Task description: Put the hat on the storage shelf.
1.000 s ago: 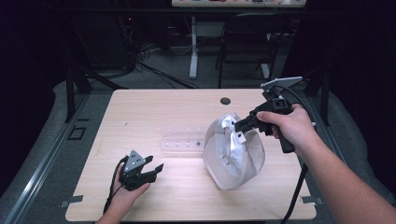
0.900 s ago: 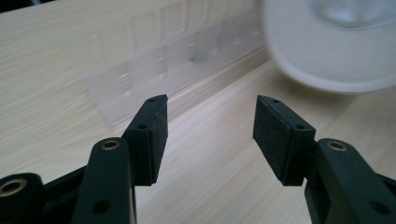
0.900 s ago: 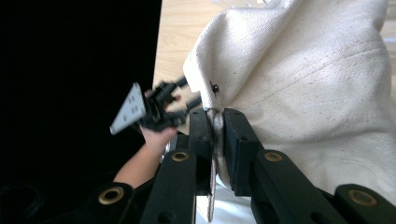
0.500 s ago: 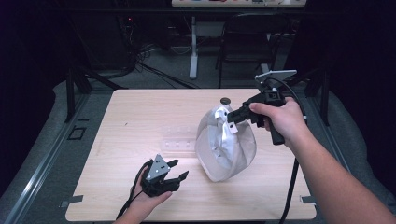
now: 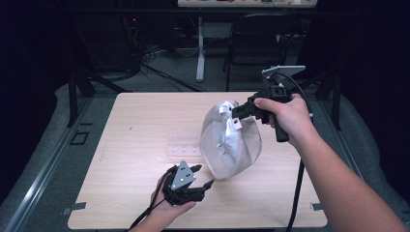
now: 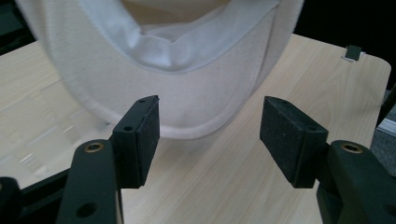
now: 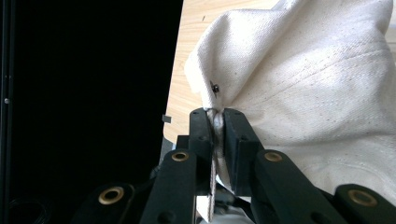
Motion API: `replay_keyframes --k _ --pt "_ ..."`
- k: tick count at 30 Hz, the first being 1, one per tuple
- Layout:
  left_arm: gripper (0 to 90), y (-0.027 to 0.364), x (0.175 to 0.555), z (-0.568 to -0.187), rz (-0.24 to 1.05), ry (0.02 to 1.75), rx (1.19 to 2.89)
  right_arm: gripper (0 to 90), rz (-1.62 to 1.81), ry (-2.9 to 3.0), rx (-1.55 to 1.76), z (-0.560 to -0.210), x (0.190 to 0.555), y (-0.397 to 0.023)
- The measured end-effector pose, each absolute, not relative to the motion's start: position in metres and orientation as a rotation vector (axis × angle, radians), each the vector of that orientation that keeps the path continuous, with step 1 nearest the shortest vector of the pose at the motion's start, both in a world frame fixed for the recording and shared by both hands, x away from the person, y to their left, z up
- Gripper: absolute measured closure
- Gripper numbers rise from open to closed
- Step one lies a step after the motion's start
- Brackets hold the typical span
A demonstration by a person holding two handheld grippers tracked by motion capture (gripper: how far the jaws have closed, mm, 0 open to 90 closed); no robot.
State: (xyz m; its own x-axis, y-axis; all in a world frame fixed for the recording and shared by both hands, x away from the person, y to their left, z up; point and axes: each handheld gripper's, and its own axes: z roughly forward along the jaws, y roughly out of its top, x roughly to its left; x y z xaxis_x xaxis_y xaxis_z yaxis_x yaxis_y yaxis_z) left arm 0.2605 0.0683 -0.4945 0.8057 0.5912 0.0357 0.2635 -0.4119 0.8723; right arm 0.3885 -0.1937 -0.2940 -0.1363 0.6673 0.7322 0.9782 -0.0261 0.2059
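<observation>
We see the right hand raised over the far right part of the table, forearm coming in from the near right, wrist level. Its right gripper points left, and the jaws are pinched tight on a fold of the white cloth cap; the right gripper view shows the cloth squeezed between the two black pads.

The cap hangs from that pinch, lifted at its upper edge, its rounded lower part down near the table top around the middle of the table. Whether it touches the wood we cannot tell.

The left hand sits low at the near edge, palm under the left gripper, which points right and away toward the cap's bottom. Its jaws have just been opening and stand wide with nothing between them. In the left gripper view the cap's rim lies just beyond the two pads, apart from them.

A clear plastic tray lies flat on the table just left of the cap. Beyond the far edge we note a dark floor with cables and a white table leg. Nothing stands between the left gripper and the cap.
</observation>
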Motion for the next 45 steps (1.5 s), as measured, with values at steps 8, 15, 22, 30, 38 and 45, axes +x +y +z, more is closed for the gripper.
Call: replay_keyframes --k 8,15,22,30,38,45 --pt "35.8 0.029 0.259 -0.496 0.514 0.598 2.039 82.4 -1.020 -1.846 -1.708 -0.289 0.391 -0.185" --pt "37.0 0.011 0.261 -0.501 0.638 0.618 2.049 82.4 -1.012 -1.851 -1.685 -0.289 0.390 -0.178" --pt "57.1 0.016 0.264 -0.504 0.677 0.615 2.063 82.4 -1.021 -1.841 -1.685 -0.290 0.389 -0.180" --pt "71.4 0.031 0.263 -0.498 0.673 0.595 2.049 82.4 -1.037 -1.837 -1.702 -0.286 0.387 -0.186" --pt "79.5 0.048 0.265 -0.490 0.681 0.583 2.024 82.3 -1.042 -1.822 -1.719 -0.284 0.387 -0.193" --pt "81.8 0.061 0.278 -0.487 0.588 0.571 1.979 82.4 -1.061 -1.822 -1.721 -0.283 0.388 -0.193"
